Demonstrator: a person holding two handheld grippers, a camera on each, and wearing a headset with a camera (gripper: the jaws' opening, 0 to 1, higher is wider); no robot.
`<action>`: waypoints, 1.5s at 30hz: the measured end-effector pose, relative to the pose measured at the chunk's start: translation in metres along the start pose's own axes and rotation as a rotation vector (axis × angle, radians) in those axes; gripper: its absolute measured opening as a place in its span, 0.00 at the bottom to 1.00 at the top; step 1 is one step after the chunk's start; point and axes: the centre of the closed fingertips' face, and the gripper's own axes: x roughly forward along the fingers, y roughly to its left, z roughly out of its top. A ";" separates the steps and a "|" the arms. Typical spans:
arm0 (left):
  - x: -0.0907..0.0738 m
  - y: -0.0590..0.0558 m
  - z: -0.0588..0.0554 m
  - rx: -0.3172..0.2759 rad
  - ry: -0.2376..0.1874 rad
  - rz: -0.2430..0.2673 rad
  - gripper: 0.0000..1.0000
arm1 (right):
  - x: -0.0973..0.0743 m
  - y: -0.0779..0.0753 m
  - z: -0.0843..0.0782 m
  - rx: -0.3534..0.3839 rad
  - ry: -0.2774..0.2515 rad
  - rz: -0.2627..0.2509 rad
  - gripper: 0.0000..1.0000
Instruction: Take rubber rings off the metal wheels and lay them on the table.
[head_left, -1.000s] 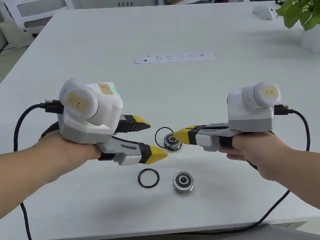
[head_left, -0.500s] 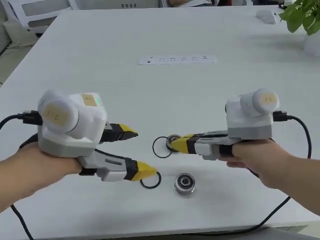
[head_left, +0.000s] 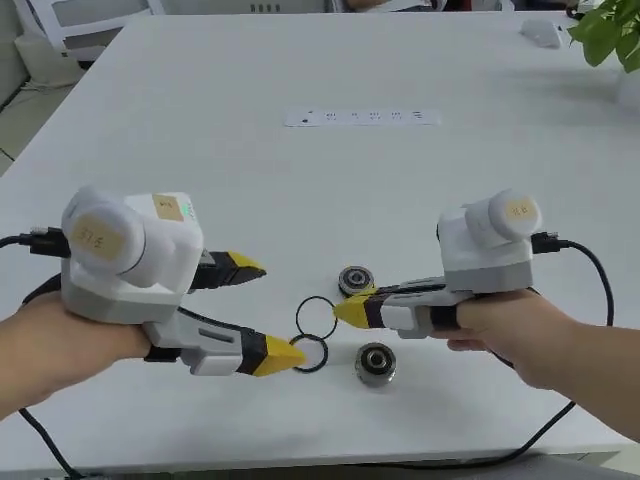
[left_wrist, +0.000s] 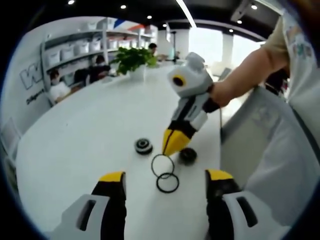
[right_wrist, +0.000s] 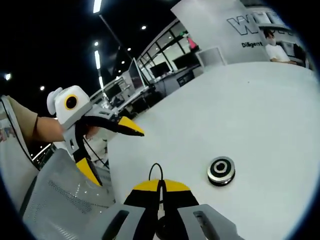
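Jaws of right gripper (head_left: 350, 310) clenched on rubber ring (head_left: 316, 318), held low by 2nd ring (head_left: 310, 352) lying on surface (head_left: 200, 150), near 2 metal wheels (head_left: 355, 280). Left gripper (head_left: 262, 311) jaws released, empty. I judge laying-down step; next: unclench, draw clear.

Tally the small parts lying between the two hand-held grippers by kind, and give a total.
rubber rings: 2
metal wheels: 2
total: 4
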 end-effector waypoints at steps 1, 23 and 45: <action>0.000 -0.001 -0.001 -0.003 0.003 -0.001 0.67 | 0.001 0.001 -0.001 0.002 0.007 0.005 0.00; -0.008 -0.004 -0.014 -0.019 0.024 0.006 0.68 | 0.019 0.001 -0.025 0.015 0.126 -0.001 0.00; -0.006 -0.005 -0.017 -0.015 0.045 -0.002 0.68 | 0.016 0.000 -0.029 -0.019 0.145 -0.022 0.12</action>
